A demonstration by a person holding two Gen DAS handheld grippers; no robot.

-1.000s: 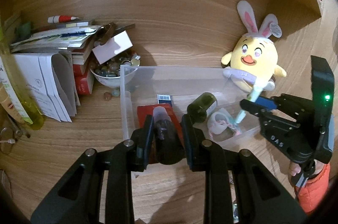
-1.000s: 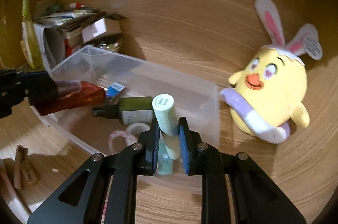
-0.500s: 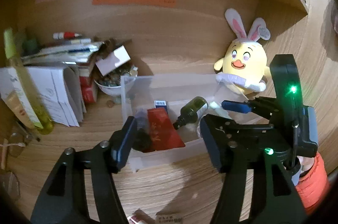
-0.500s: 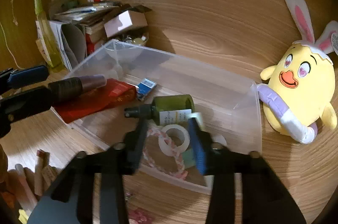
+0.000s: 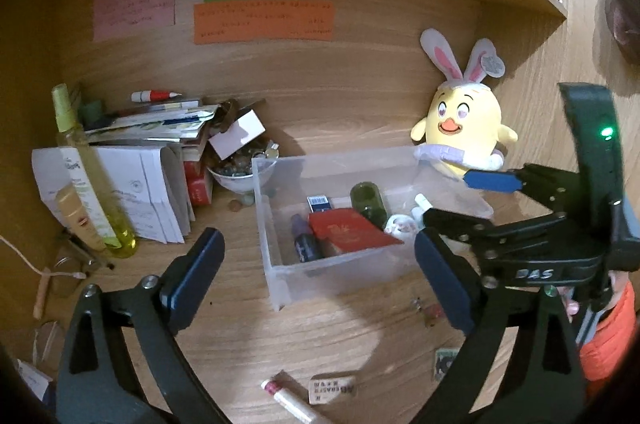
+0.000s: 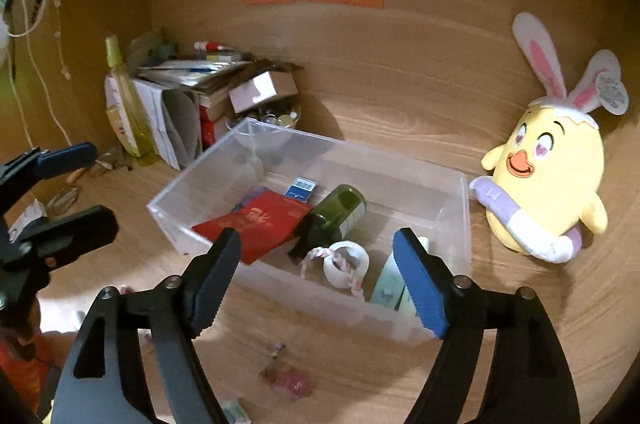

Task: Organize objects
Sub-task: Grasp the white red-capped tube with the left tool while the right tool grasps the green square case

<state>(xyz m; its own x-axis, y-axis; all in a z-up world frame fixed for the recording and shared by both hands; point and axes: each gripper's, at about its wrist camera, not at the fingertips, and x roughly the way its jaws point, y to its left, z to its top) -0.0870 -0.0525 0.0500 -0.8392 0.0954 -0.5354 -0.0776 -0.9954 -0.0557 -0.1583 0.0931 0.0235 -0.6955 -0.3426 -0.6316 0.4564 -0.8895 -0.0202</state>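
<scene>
Left wrist: left tongs (image 5: 316, 280) just opened wide, nothing btwn; clear bin (image 5: 280, 288) at 12 o'clock holds dark tube (image 5: 303, 239) and red packet (image 5: 352, 232).

Right wrist: right tongs (image 6: 316, 280) also just opened, empty; mint tube (image 6: 387, 282) lies in bin's near-right corner, 1 o'clock. Plush chick (image 6: 548, 175) at 2 o'clock on tabletop (image 6: 400, 103).

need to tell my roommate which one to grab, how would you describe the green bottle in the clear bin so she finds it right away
Find the clear plastic bin on the wooden desk, just left of the yellow bunny-eared chick plush. Inside it, mid-bin, the dark green bottle lies on its side between the red packet and the white tape roll. It is the only dark green, round-bodied thing there, with a pale label and a black neck.
</scene>
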